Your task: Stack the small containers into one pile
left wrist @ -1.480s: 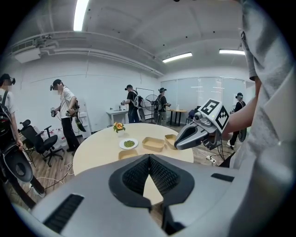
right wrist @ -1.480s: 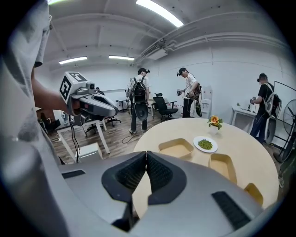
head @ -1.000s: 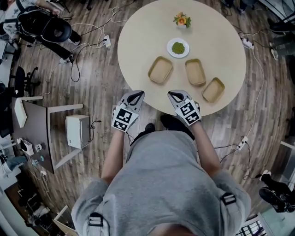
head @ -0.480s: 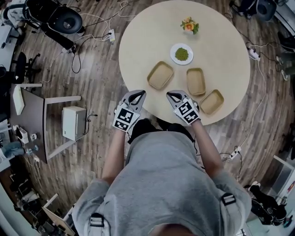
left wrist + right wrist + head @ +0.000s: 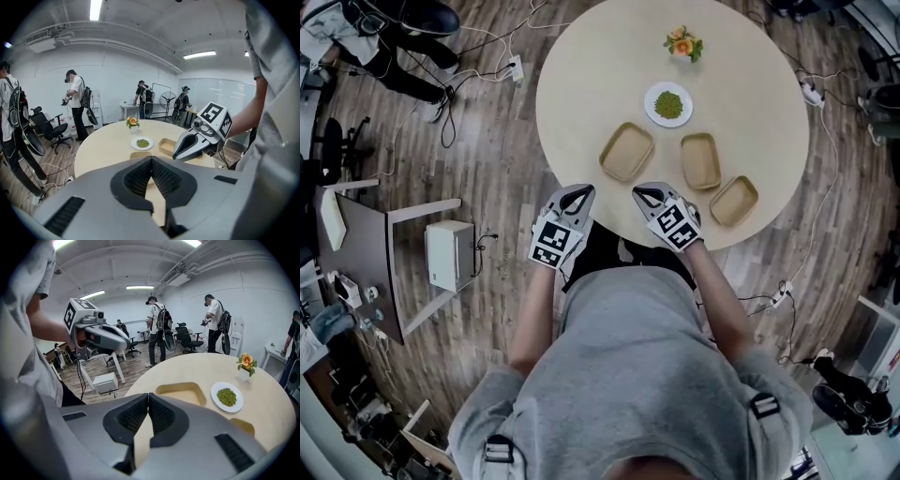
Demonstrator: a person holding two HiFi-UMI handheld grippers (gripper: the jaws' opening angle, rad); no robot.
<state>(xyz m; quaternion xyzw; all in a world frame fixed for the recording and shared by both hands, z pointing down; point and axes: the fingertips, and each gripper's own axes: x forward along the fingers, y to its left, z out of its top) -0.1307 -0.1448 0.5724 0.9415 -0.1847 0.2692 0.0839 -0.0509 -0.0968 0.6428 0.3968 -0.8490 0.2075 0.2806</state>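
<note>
Three shallow tan containers lie apart on the round table [image 5: 591, 66]: the left one [image 5: 626, 151], the middle one [image 5: 700, 160] and the right one [image 5: 734, 201]. My left gripper [image 5: 574, 195] hangs shut and empty just off the table's near edge, left of the containers. My right gripper [image 5: 643, 194] is shut and empty over the near rim, short of the left and middle containers. In the right gripper view the jaws [image 5: 148, 399] point at the left container [image 5: 182, 393]. In the left gripper view the shut jaws [image 5: 151, 162] hide part of a container [image 5: 140, 154].
A white plate of green bits [image 5: 668, 104] and a small flower pot [image 5: 681, 43] stand beyond the containers. Cables, a white box [image 5: 448, 256] and a desk frame sit on the wooden floor to the left. Several people stand farther back in the room.
Both grippers have drifted slightly down and toward the table's near edge, the right one a little leftward. Both stay shut. The containers have not moved.
</note>
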